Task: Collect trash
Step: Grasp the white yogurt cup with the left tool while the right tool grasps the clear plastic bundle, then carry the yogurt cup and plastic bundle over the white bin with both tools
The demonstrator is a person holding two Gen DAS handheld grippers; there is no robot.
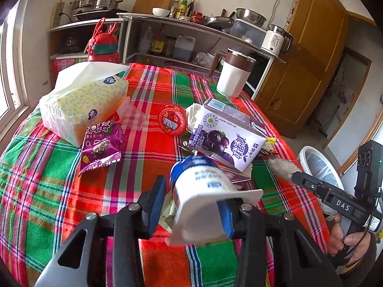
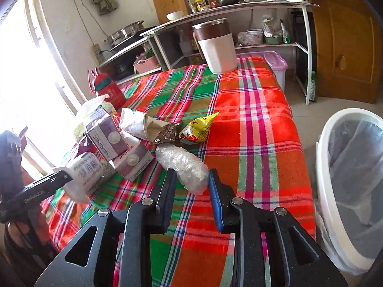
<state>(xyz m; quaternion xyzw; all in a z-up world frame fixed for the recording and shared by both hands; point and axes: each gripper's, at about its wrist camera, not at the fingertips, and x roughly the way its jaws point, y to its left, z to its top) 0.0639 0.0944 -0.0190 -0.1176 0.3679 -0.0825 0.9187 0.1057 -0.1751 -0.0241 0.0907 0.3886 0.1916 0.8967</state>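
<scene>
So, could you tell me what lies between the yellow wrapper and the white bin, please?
Only bare plaid tablecloth up to the table edge, then floor, between the yellow wrapper and the white bin, as the right wrist view shows.
</scene>
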